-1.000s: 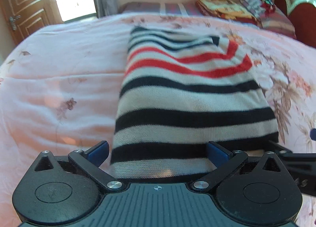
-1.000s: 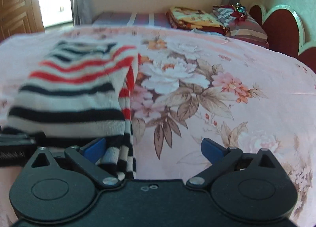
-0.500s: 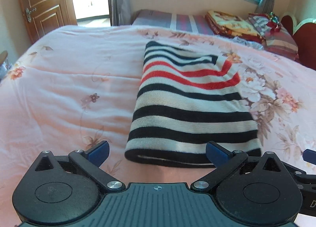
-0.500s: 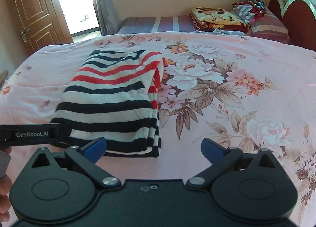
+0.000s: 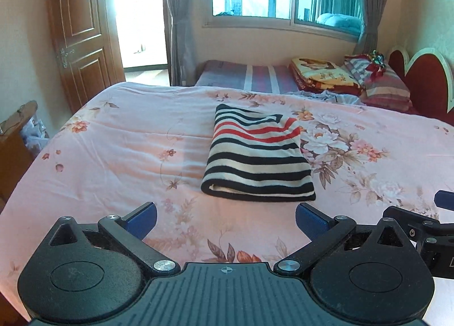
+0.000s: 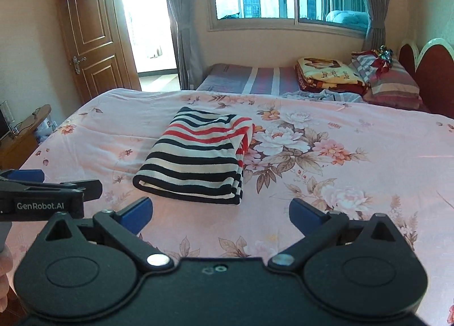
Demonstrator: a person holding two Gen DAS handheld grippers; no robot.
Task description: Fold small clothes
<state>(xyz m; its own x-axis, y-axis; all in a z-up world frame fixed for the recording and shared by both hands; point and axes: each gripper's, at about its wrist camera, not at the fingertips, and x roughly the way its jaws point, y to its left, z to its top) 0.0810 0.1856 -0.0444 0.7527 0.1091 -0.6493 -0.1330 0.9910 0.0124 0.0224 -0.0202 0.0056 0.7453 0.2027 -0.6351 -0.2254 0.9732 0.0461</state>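
- The striped top (image 5: pixel 256 160) lies folded into a neat block on the bed (image 5: pixel 113 138), ahead of both tools and touching neither.
- Left tool (image 5: pixel 225 216): fingers spread wide, nothing between them. The top sits straight ahead, slightly right of its centre line, with bare quilt between.
- Right tool (image 6: pixel 220 211): also spread and empty. From here the top (image 6: pixel 195 155) lies ahead and to the left, its near right corner just beyond the left finger.
- The top's long axis runs away from the tools toward the window; the rounded folded edge faces them, and layered edges show along its right side.
- Both tools are about equally near; the left one is better lined up with the near edge, the right one with the layered side.
- My reading: the fold looks finished, so the next move is either another halving from the near edge or leaving it and fetching another piece. No other garment to fold shows near the tools.
- Containers: none in view. Folded blankets (image 5: pixel 320 76) are piled on the far bed, well apart from the top.
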